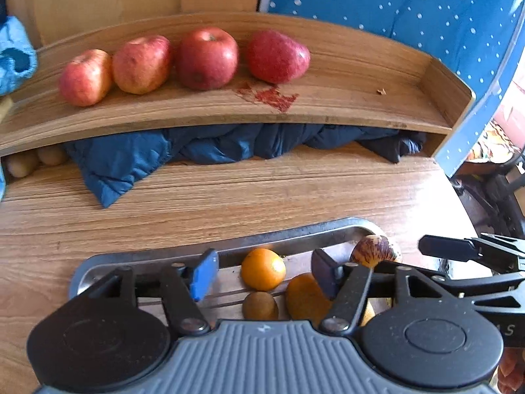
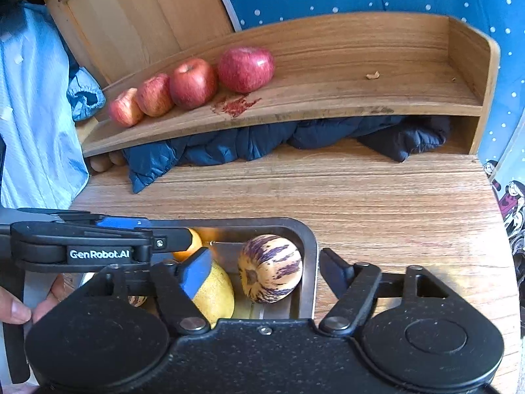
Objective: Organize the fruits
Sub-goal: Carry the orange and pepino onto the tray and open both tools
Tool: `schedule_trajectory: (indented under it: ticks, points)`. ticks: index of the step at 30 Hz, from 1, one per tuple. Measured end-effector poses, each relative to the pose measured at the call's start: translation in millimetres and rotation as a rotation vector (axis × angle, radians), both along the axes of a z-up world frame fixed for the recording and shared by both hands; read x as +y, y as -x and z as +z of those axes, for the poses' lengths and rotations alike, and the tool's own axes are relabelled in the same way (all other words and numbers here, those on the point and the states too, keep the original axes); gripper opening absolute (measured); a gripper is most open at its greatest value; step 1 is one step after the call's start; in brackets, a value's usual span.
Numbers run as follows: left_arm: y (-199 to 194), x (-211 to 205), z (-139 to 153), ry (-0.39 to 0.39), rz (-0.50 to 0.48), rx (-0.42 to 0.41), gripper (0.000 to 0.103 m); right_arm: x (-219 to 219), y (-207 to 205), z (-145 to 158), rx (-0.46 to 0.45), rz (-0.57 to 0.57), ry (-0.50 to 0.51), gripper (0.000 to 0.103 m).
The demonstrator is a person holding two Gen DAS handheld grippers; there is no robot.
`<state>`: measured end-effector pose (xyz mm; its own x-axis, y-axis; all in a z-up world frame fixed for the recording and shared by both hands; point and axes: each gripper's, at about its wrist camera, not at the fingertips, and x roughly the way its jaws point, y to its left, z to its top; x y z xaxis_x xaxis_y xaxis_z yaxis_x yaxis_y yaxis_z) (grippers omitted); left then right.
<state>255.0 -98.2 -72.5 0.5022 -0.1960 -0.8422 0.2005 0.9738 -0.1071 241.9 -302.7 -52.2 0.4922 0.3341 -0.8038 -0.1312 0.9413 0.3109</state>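
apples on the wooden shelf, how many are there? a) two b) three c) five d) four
d) four red apples sit in one row on the left part of the wooden shelf, countable in both wrist views.

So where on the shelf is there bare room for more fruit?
The wooden shelf is free from the rightmost apple to its right end wall, bar a red stain and a scrap. Its left half holds four apples; the metal tray is crowded.

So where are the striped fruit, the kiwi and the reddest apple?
Striped fruit (image 2: pixel 269 268): right wrist view, middle of its striped side.
Kiwi (image 1: pixel 260 306): left wrist view, top.
Reddest apple (image 1: pixel 207 58): left wrist view, front face.
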Motion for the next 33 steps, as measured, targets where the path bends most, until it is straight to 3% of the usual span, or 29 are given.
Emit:
schedule_trajectory:
  ticks: [7,11,33]
  points:
    - [14,8,11,-0.03,0.102,-0.033,0.098,-7,10,11,-0.042,0.004,0.011,0.092]
    - [23,15,17,-0.032,0.178,-0.06,0.102,-12,14,17,-0.071,0.01,0.008,0.099]
    - [123,48,40,-0.095,0.385,-0.101,0.102,5,66,45,-0.223,0.118,0.037,0.102]
